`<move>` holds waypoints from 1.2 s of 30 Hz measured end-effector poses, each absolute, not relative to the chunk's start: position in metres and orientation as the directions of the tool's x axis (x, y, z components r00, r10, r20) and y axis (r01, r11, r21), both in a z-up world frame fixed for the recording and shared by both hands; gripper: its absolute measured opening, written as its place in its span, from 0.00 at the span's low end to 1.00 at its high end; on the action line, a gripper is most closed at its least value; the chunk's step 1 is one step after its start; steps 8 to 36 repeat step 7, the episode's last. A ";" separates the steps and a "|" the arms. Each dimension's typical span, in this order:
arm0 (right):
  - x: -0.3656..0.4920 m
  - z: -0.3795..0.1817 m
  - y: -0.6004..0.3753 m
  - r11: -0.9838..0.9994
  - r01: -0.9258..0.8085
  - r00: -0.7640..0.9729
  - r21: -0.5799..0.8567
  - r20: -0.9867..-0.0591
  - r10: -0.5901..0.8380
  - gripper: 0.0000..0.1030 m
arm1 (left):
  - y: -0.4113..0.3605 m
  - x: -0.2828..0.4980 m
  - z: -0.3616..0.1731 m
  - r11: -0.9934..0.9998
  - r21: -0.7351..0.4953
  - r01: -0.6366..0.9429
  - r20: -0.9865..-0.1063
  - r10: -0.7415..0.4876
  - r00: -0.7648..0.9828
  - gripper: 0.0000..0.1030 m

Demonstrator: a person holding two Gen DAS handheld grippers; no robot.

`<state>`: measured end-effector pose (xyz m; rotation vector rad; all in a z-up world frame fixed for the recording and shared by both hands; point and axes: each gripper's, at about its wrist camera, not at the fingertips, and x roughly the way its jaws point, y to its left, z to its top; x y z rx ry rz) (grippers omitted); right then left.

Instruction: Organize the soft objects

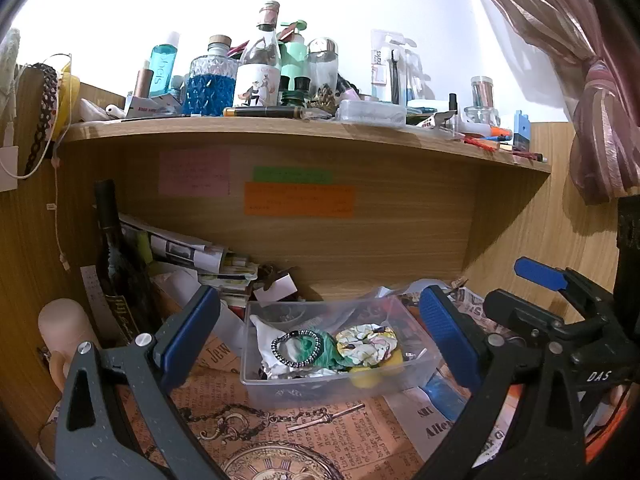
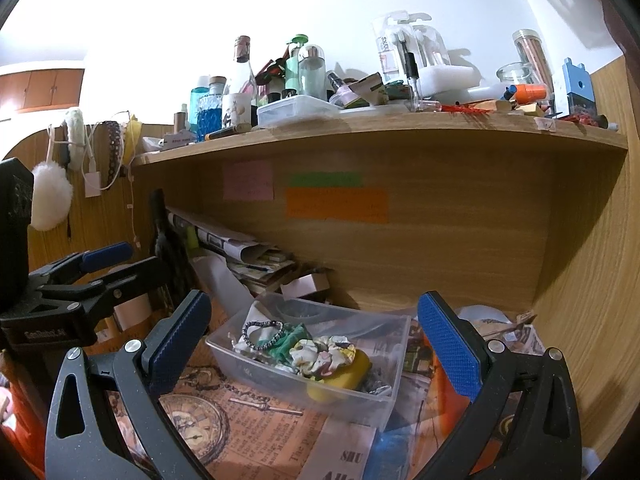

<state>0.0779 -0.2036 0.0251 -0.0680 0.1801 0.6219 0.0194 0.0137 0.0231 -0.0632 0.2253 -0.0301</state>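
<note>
Fingers on both the left gripper [image 1: 320, 336] and right gripper [image 2: 316, 344] spread wide, empty, framing the clear plastic bin [image 1: 336, 390] (scrunchies [image 1: 366, 344] already gathered inside), seemingly ready to reach in.

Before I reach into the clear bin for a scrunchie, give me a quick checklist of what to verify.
1. Left gripper open, holding nothing: ok.
2. Right gripper open, holding nothing: ok.
3. Clear plastic bin uncovered, no lid: ok.
4. Floral scrunchie lying on top, reachable: ok.
5. Black-and-white beaded hair tie separate from the green scrunchie: not ok, they overlap.
6. Bin steady on the printed paper: cannot tell.
</note>
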 end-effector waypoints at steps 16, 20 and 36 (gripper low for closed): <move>0.078 0.025 -0.203 0.811 -0.585 0.797 -0.009 -0.189 0.573 1.00 | 0.012 0.018 0.023 0.998 -0.064 0.020 -0.223 -0.034 0.974 0.98; 0.078 0.025 -0.203 0.811 -0.585 0.797 -0.009 -0.189 0.573 1.00 | 0.012 0.018 0.023 0.998 -0.064 0.020 -0.223 -0.034 0.974 0.98; 0.078 0.025 -0.203 0.811 -0.585 0.797 -0.009 -0.189 0.573 1.00 | 0.012 0.018 0.023 0.998 -0.064 0.020 -0.223 -0.034 0.974 0.98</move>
